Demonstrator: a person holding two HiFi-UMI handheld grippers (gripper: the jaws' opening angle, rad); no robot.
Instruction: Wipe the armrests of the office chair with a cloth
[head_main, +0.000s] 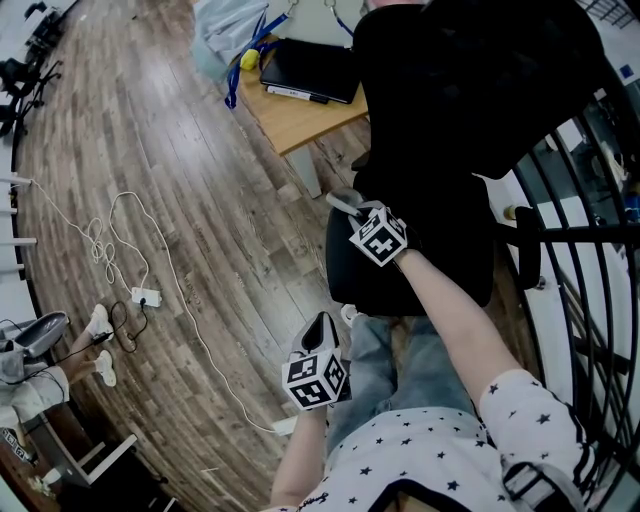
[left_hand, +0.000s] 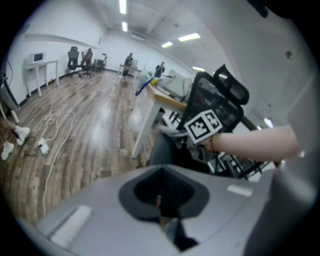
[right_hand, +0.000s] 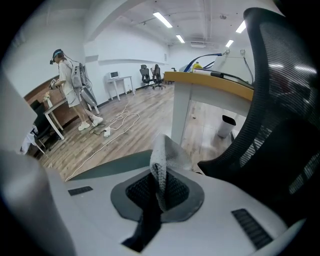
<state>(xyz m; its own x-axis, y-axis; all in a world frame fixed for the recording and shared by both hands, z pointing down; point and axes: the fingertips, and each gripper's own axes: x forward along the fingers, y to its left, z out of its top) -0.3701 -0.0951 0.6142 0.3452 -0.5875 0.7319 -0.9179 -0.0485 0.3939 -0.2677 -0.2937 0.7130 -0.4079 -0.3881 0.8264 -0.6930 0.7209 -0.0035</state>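
A black office chair stands in front of me, its mesh back filling the right of the right gripper view. My right gripper is shut on a grey cloth and sits at the chair's left side, above the seat edge. The left armrest is hidden beneath it. The right armrest shows at the chair's far side. My left gripper hangs lower, near my knee, apart from the chair. Its jaws are shut with nothing in them.
A wooden desk with a dark laptop stands just beyond the chair. White cables and a power strip lie on the wood floor to the left, by another person's feet. Black bars stand to the right.
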